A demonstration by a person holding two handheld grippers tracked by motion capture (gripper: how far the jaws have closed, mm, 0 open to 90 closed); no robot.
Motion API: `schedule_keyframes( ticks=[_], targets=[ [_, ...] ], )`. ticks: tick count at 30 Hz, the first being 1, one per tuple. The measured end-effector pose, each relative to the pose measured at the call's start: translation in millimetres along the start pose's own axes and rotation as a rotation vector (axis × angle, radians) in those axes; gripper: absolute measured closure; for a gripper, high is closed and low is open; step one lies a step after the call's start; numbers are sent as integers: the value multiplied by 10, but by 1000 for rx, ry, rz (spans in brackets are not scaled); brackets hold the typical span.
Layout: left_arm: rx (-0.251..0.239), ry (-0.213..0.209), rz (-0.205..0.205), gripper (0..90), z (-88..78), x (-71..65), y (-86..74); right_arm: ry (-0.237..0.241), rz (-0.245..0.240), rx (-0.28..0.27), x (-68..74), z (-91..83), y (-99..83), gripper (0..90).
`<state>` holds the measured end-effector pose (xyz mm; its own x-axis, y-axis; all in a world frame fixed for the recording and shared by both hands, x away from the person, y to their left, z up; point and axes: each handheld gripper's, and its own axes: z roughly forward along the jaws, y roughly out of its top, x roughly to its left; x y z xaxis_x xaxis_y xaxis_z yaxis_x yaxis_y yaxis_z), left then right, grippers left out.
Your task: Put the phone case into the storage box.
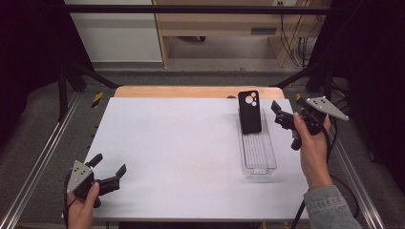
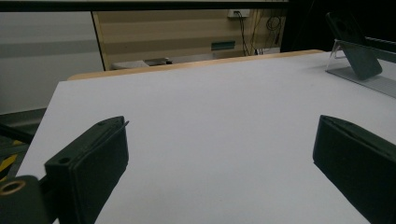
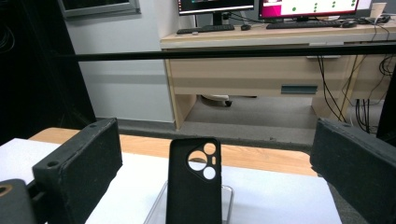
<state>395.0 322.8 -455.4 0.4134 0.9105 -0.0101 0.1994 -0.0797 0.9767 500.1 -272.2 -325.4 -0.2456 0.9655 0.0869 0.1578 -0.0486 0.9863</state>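
Gaping right tongs [image 1: 282,114] beside phone case [image 1: 250,112] | left tongs [image 1: 109,170] wide, empty

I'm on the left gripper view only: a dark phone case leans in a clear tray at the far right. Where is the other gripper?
Observer: In the high view the right gripper is held just right of the phone case, not touching it.
Operator: Is it open?
Observer: Yes. In the right gripper view its fingers stand wide apart with the case framed between them, farther off.
Operator: Which way does the case face?
Observer: Its camera cutouts show at the top, and it stands at the far end of the clear tray.
Operator: And my own gripper?
Observer: The left gripper is open near the table's front left corner.
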Motion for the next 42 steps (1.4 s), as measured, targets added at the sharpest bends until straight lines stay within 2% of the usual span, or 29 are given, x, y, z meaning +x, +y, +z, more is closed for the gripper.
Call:
schedule_keyframes(
  ticks=[6,27,39,42],
  targets=[
    [-1,3,1,36,-9,7,0,-3,3,-1,-70,-79,-33,30],
    [0,2,2,36,-7,1,-1,-19,-59,-61,-176,-349,-137,29],
    [-1,3,2,36,-11,2,0,-24,-70,-78,-233,-513,-216,36],
    [-1,2,3,36,-10,0,0,-23,-70,-63,-237,-549,-227,37]
  ],
)
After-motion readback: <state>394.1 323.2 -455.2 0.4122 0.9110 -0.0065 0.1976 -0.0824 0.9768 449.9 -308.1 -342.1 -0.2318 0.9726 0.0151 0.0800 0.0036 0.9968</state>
